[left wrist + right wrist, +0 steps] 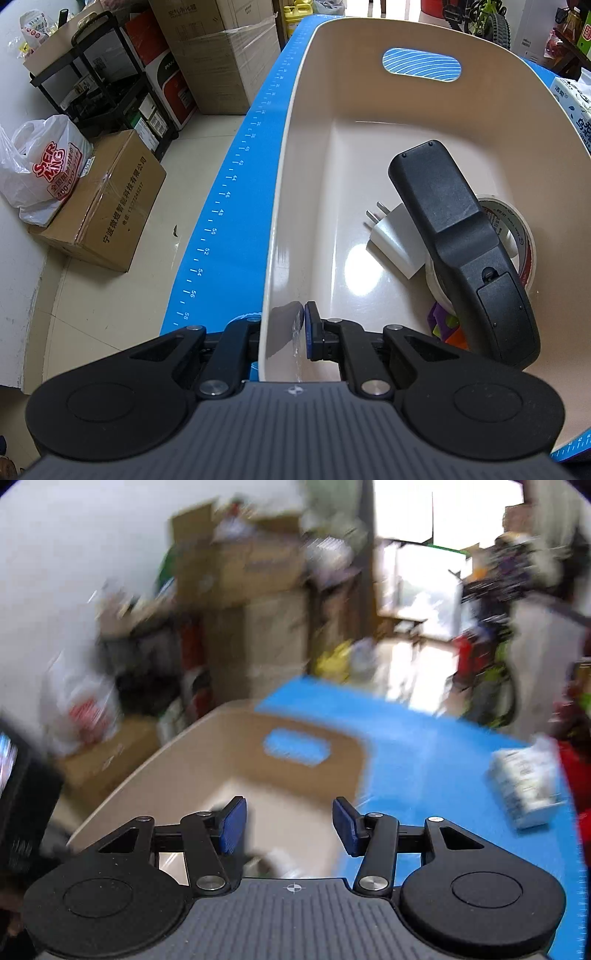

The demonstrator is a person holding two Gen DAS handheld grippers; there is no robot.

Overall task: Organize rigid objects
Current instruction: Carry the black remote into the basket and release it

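Note:
A cream plastic bin (pixel 295 147) stands on a blue mat (pixel 236 184). My left gripper (pixel 282 334) is shut on the bin's near left wall, one finger inside and one outside. In the bin lie a black remote control (pixel 465 251), face down, a white plug adapter (pixel 395 236), a roll of tape (pixel 517 236) and a colourful toy (pixel 448 328) partly under the remote. The right wrist view is blurred. My right gripper (pixel 290 825) is open and empty above the bin's near end (pixel 177 760).
A tissue pack (pixel 524 790) lies on the mat to the right of the bin; it also shows in the left wrist view (pixel 576 103). Cardboard boxes (pixel 107 206), a white plastic bag (pixel 44 166) and a black shelf cart (pixel 107 85) stand on the floor to the left.

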